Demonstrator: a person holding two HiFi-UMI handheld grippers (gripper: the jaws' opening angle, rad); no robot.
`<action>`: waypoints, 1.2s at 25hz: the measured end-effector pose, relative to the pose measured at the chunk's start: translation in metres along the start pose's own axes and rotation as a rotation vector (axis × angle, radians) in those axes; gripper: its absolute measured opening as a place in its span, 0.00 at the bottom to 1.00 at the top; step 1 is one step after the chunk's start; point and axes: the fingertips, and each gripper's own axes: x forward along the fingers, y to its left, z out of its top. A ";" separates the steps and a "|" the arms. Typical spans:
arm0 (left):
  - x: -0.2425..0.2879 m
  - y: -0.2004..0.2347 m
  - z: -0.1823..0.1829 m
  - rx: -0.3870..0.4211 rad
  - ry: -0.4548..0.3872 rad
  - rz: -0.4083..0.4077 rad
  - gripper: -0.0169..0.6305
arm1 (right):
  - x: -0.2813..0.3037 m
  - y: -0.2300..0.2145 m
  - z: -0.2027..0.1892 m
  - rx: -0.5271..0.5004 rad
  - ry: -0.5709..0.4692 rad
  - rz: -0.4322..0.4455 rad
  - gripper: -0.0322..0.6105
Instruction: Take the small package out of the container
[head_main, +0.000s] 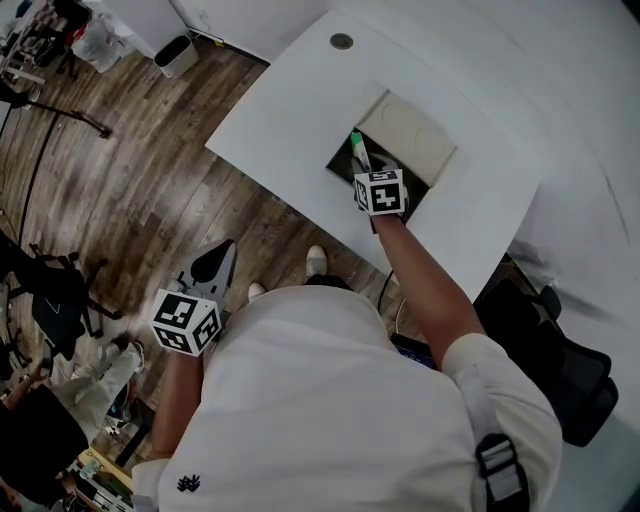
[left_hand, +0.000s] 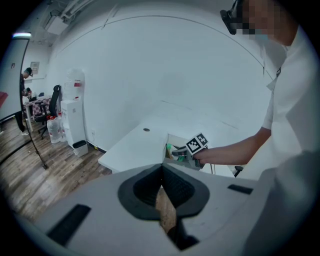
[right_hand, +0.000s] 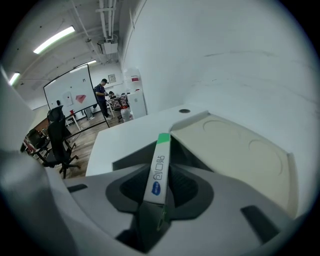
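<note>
The small package (right_hand: 159, 170), a slim white box with a green end, stands between the pads of my right gripper (right_hand: 165, 172), which is shut on it. In the head view that gripper (head_main: 365, 168) hangs over the dark opening of the container (head_main: 345, 170), a well sunk into the white table (head_main: 290, 110), with the package's (head_main: 357, 148) green end pointing away from me. The container's beige lid (head_main: 410, 135) lies open behind it. My left gripper (head_main: 215, 262) hangs low beside my body over the wooden floor, shut with nothing in it.
A round grommet (head_main: 341, 41) sits near the table's far corner. A black office chair (head_main: 560, 370) stands at my right, another black chair (head_main: 50, 300) at the left. A white bin (head_main: 175, 55) and a water dispenser (left_hand: 72, 115) stand by the wall.
</note>
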 end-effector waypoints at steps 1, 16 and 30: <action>-0.001 0.001 0.000 0.001 0.000 0.000 0.04 | 0.000 -0.001 0.000 0.002 0.000 -0.005 0.21; -0.012 0.007 -0.008 0.017 -0.011 -0.035 0.04 | -0.014 -0.006 0.004 -0.011 -0.005 -0.061 0.20; -0.044 0.017 -0.021 0.025 -0.050 -0.096 0.04 | -0.066 0.007 0.016 -0.039 -0.039 -0.134 0.20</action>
